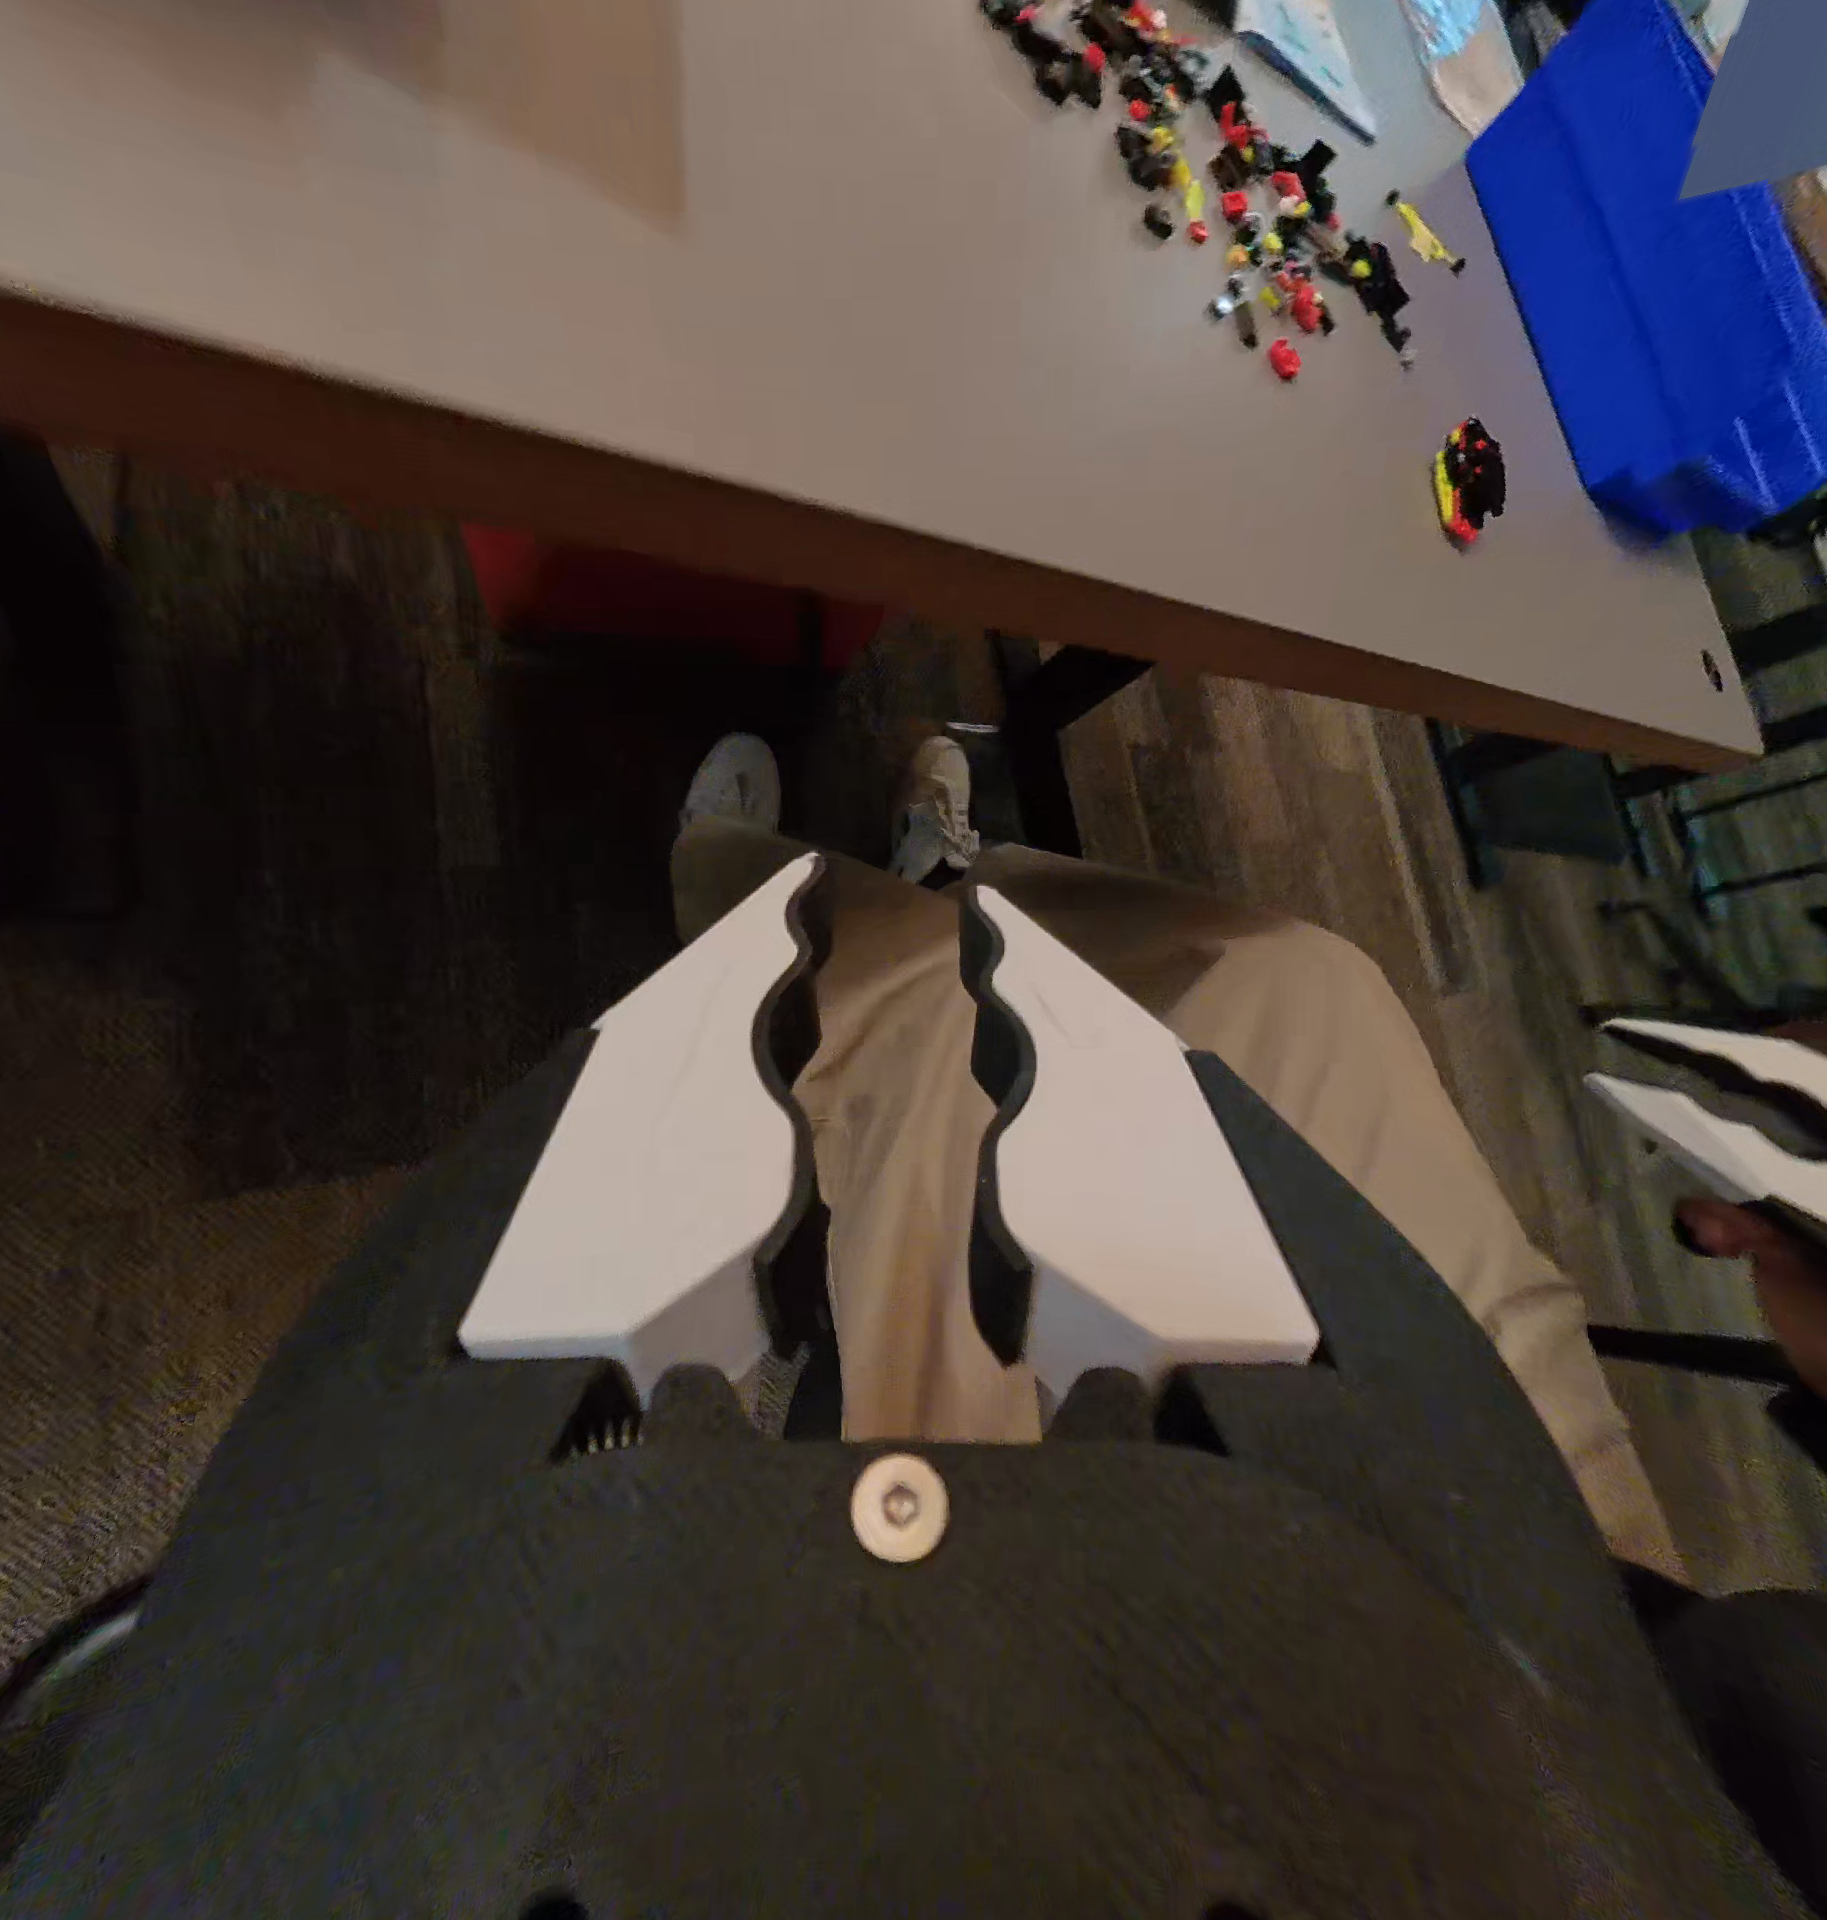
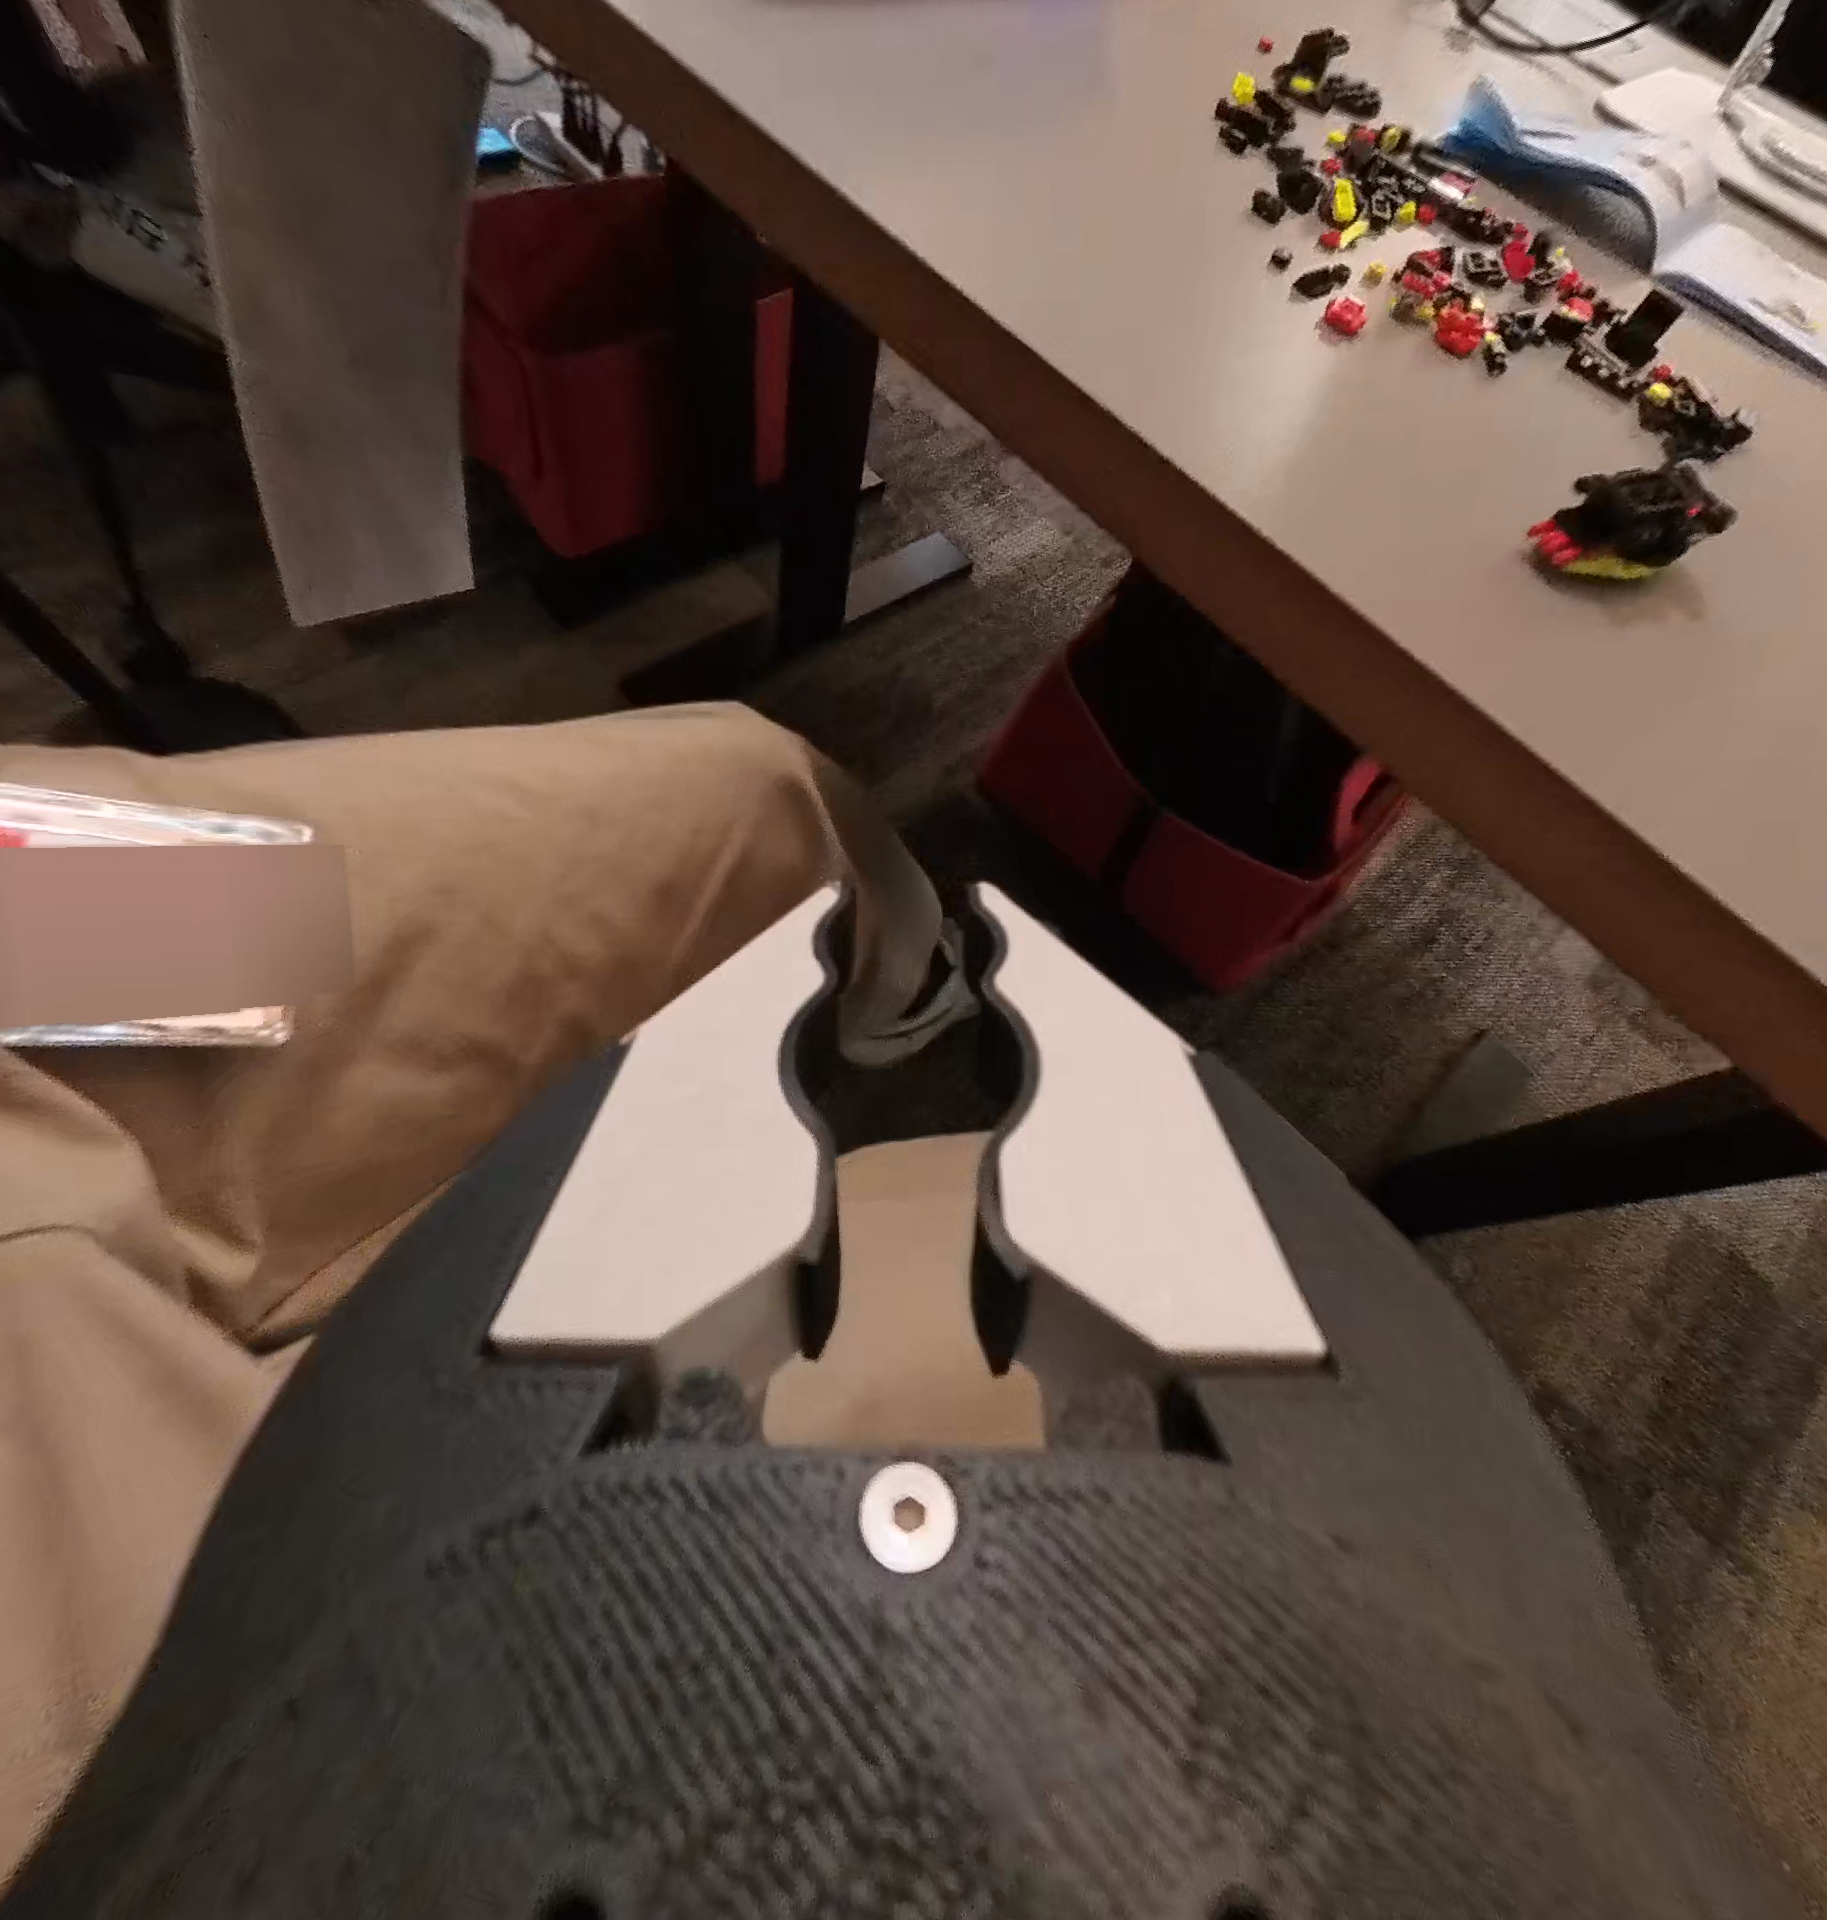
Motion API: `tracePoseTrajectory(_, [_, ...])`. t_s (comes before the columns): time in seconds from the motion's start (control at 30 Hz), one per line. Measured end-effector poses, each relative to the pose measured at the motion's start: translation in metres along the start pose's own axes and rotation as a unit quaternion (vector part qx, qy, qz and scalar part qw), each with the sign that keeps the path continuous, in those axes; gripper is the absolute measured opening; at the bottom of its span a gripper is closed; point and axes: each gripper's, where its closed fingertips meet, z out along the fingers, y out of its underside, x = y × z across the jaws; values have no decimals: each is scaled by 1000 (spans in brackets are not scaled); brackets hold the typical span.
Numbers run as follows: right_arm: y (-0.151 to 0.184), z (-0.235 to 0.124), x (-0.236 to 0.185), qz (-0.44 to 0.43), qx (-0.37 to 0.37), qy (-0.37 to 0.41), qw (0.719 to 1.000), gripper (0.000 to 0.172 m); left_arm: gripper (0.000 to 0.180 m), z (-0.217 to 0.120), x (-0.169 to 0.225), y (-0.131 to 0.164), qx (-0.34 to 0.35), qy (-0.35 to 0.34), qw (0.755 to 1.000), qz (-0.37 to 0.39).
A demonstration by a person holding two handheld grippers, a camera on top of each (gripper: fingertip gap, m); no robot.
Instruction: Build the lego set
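My left gripper (image 1: 893, 881) is open with nothing between its pads. It hangs below the table's near edge, over a person's tan trousers (image 1: 909, 1143) and shoes (image 1: 935, 800). My right gripper (image 2: 909, 899) is open too, with only a trouser leg and a shoe far below showing through the gap. It also shows in the left wrist view (image 1: 1740, 1122) at the right edge. On the table (image 1: 784, 312) lie a pile of small black, red and yellow bricks (image 1: 1252, 187) and a small built model (image 1: 1470, 478). The right wrist view shows the same pile (image 2: 1460, 260) and model (image 2: 1626, 520).
A blue bin (image 1: 1657, 312) stands on the table right of the bricks. Red bins (image 2: 1200, 862) sit on the carpet under the table, beside a black table leg (image 2: 815, 468). Papers and a booklet (image 2: 1719, 281) lie behind the pile. A clear badge holder (image 2: 161, 826) lies on the person's lap. My hands' fingertips stand some 35 cm from each other. The small built model (image 1: 1470, 478) lies some 25 cm from my right tips, 40 cm from my left tips.
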Motion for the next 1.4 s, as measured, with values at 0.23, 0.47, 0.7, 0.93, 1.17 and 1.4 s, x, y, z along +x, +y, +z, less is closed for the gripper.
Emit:
tracePoseTrajectory(0.23, [5,19,-21,10,8,-17,1000,33,23,-21,-37,26,11,-81,996,-24])
tracePoseTrajectory(0.47, [-44,7,-15,23,39,-32,998,35,25,-43,-23,26,14,-108,994,27])
tracePoseTrajectory(0.7, [-97,-28,8,24,88,23,996,2,29,-101,22,50,58,-70,996,-8])
tracePoseTrajectory(0.93, [-104,-41,-3,-89,133,126,979,3,29,-141,40,107,89,-77,993,-14])
tracePoseTrajectory(1.17, [-106,-7,-61,-68,127,25,989,18,29,-182,12,163,76,-161,984,25])
tracePoseTrajectory(1.4, [-63,-12,-98,17,52,-24,998,21,29,-220,4,236,40,-162,986,-10])
